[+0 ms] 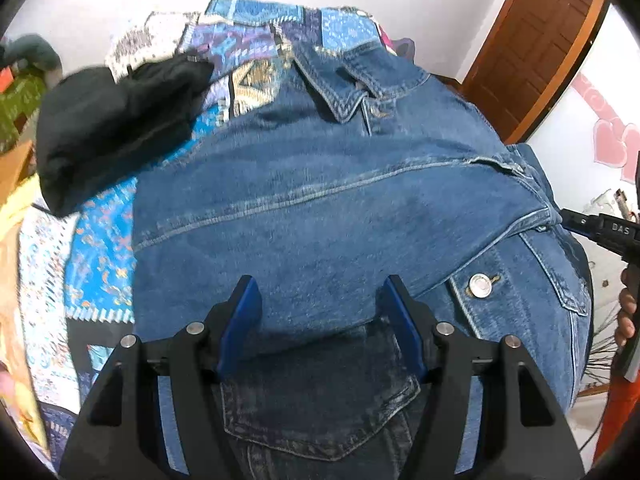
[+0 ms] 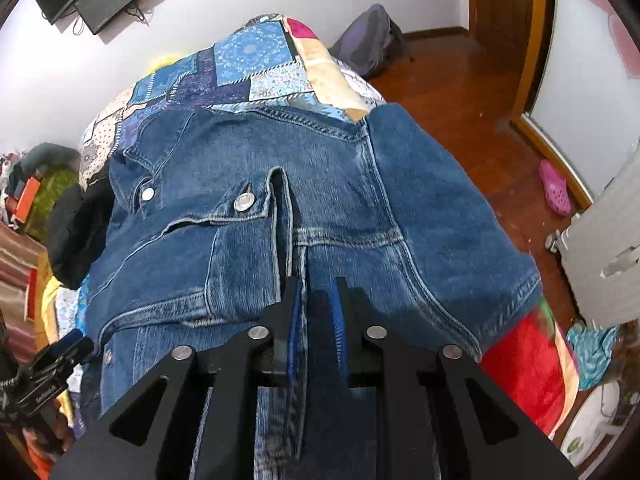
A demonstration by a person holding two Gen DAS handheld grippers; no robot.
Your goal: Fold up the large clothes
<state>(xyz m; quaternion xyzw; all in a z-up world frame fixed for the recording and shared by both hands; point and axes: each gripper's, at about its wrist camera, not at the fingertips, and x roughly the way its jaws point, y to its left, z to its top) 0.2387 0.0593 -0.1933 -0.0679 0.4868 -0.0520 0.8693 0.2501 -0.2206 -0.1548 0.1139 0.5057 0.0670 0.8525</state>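
In the left wrist view a blue denim jacket [image 1: 320,200] lies spread on a bed covered by a patchwork quilt [image 1: 100,248], collar at the far end and a metal button [image 1: 480,285] showing on its right-hand chest flap. The left tongs [image 1: 320,312] hang over the jacket's near part with their blue-padded fingers wide apart, nothing between them but the cloth below; a darker pair of jeans [image 1: 320,412] with a back pocket lies just under them, its far edge tucked beneath the jacket. A black garment [image 1: 116,128] sits bunched on the quilt to the left of the jacket, touching its shoulder edge. At the right edge the tip of the right tongs [image 1: 600,228] reaches the jacket's side; how they stand cannot be told from here. In the right wrist view the same jacket [image 2: 420,200] fills the middle, draped over the bed with one sleeve hanging toward the wooden floor [image 2: 460,92]. The right tongs [image 2: 316,304] are drawn nearly together on a raised ridge of denim along the jacket's front placket, the fold standing between the two blue pads. A pink clog [image 2: 554,188] lies on the floor at right, and a grey backpack [image 2: 372,40] rests against the far wall.
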